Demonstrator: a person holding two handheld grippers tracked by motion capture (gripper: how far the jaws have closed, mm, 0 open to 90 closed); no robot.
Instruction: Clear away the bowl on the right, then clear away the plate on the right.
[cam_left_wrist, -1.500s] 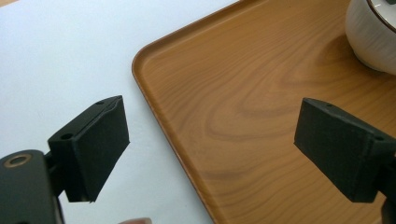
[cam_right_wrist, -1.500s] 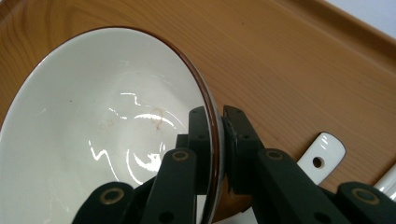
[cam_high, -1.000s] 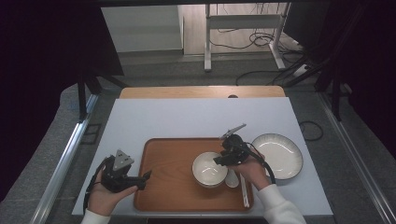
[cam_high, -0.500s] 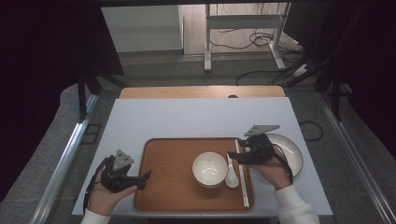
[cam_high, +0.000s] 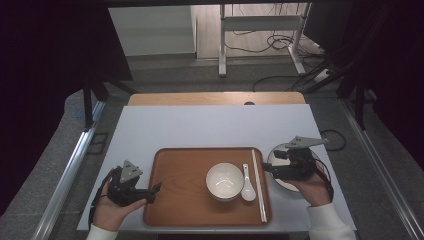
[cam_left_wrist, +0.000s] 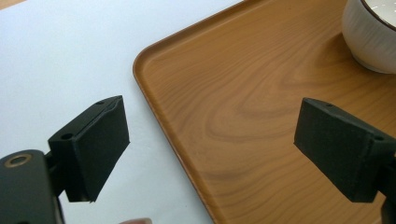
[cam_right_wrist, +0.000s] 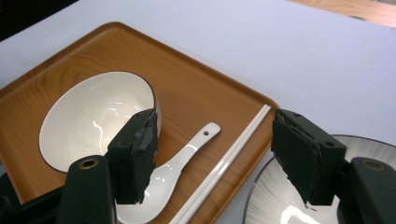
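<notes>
- The white tabletop (cam_high: 200, 125) carries everything we see here.
- On it lies a brown wooden tray (cam_high: 180, 200), the biggest thing we are working with.
- A grey plate (cam_high: 282, 186) sits on the tabletop just beside the right edge of the tray, and most of it is hidden under our right hand.
- A white bowl (cam_high: 224, 181) stands upright on the tray, right of its middle.
- Two white chopsticks (cam_high: 258, 185) lie side by side along the right edge of the tray.
- A white spoon (cam_high: 248, 186) lies on the tray between the bowl and the chopsticks.
- Our right gripper (cam_high: 267, 170) was by the bowl a moment ago. Now it has pulled away to the right, over the plate. Its jaws have just been opening; they stand wide with nothing in them. We think the spoon is set down and that step is done.
- Our left gripper (cam_high: 156, 189) waits at the left edge of the tray, jaws wide and holding nothing.
</notes>
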